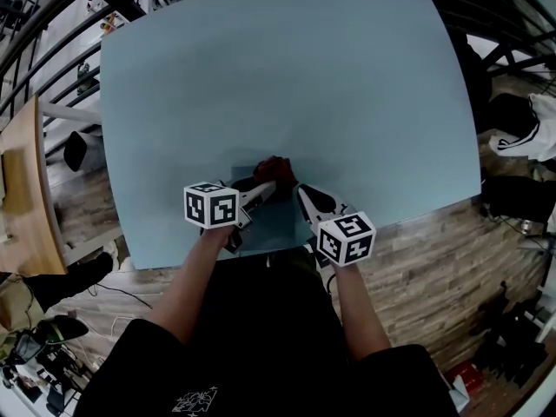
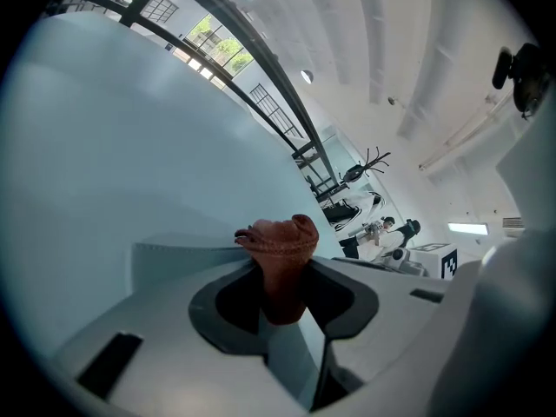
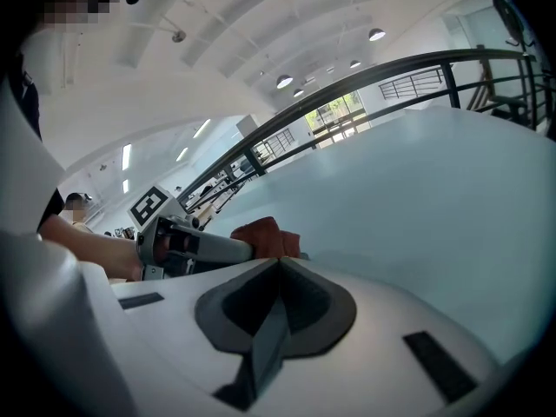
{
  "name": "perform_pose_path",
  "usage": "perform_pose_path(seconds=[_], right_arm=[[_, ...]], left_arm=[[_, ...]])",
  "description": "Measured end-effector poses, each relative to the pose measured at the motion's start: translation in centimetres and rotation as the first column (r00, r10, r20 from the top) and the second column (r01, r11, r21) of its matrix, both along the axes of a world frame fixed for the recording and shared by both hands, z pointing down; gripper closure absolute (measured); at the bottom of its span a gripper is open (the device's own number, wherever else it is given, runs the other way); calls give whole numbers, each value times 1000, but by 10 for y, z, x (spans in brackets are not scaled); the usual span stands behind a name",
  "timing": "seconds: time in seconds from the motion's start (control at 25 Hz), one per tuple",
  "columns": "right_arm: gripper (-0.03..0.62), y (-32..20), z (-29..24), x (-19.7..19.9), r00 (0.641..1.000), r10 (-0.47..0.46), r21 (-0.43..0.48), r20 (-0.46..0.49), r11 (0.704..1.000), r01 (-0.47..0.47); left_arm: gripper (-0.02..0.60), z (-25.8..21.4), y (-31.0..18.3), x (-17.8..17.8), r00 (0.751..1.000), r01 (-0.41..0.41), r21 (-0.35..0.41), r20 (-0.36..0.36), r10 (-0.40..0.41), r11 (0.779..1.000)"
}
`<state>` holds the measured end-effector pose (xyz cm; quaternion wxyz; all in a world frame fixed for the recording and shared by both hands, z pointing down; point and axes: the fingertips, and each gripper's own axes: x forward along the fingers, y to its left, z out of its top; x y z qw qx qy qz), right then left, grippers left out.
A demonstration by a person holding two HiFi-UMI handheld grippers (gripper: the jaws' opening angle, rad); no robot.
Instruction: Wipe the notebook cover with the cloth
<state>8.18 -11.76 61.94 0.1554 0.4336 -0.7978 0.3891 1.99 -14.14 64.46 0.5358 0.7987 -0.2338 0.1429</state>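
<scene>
A dark teal notebook [image 1: 276,226] lies flat at the table's near edge, under both grippers. A crumpled red-brown cloth [image 1: 274,168] rests at the notebook's far end. My left gripper [image 1: 271,184] is shut on the cloth [image 2: 280,259], which bulges above the jaws in the left gripper view; the notebook cover [image 2: 169,266] shows just beyond them. My right gripper [image 1: 301,190] sits over the notebook's right side, right of the cloth. Its jaws [image 3: 280,261] are pressed together with nothing seen between them. The cloth [image 3: 263,235] and the left gripper [image 3: 198,248] lie just past its tips.
The pale blue table [image 1: 287,76] stretches far beyond the notebook. Its near edge [image 1: 408,220] runs close to my body. A wooden bench [image 1: 26,198] stands off the table's left side, and railings [image 3: 365,81] border the room.
</scene>
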Motion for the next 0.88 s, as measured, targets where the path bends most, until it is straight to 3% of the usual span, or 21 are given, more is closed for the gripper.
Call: perform_pose_path(seconds=[0.88], right_arm=[[588, -14, -1, -58, 988, -151, 25, 6, 988, 151]], left_arm=[[457, 0, -4, -108, 977, 198, 31, 71, -199, 980]])
